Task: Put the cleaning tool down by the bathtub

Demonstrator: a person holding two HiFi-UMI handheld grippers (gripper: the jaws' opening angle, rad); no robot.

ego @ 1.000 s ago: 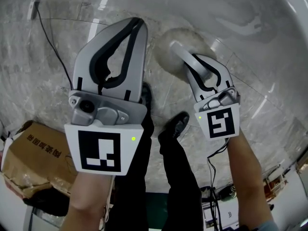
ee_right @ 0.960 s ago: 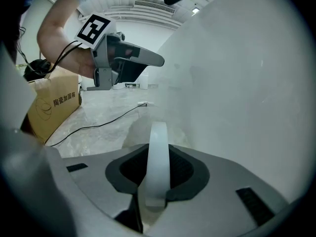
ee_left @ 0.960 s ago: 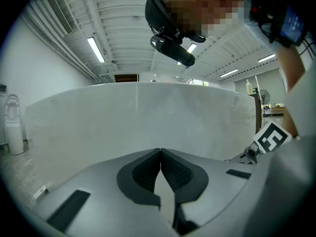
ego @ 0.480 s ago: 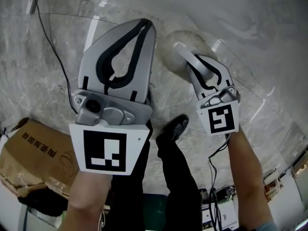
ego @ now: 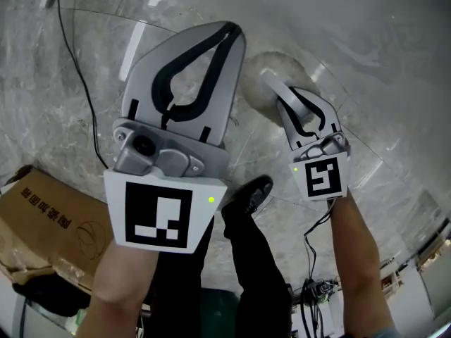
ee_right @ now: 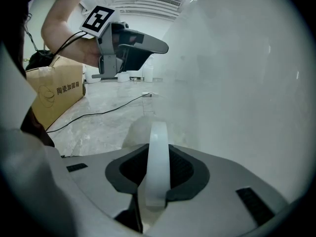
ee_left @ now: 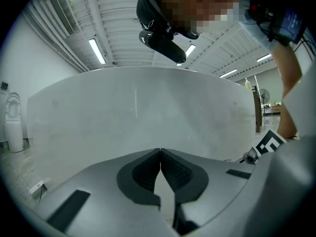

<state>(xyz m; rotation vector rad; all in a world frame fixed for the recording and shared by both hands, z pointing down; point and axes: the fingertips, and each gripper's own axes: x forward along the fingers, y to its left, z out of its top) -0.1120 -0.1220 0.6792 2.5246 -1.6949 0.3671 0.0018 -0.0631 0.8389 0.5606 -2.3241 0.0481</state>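
Note:
The cleaning tool is a round pale pad (ego: pixel 294 72) with a white strap handle (ee_right: pixel 158 152). It hangs low over the marble floor, close to the white bathtub wall (ee_right: pixel 237 83). My right gripper (ego: pixel 276 89) is shut on that handle, with the strap pinched between its pads (ee_right: pixel 182 169). In the right gripper view the pad (ee_right: pixel 137 131) shows as a blur beyond the jaws. My left gripper (ego: pixel 236 32) is held higher, to the left of the tool, shut with nothing in it. In its own view the left gripper (ee_left: pixel 160 152) points at the bathtub wall (ee_left: pixel 148 107).
A cardboard box (ego: pixel 49 217) stands on the floor at the left, also seen as the box (ee_right: pixel 54 93) in the right gripper view. A black cable (ego: pixel 77 69) runs across the marble floor. The person's shoe (ego: pixel 248 194) is between the arms. A toilet (ee_left: pixel 14 122) stands far left.
My left gripper has moved forward and to the right in the head view. The right gripper still holds the tool's handle in nearly the same place by the tub.

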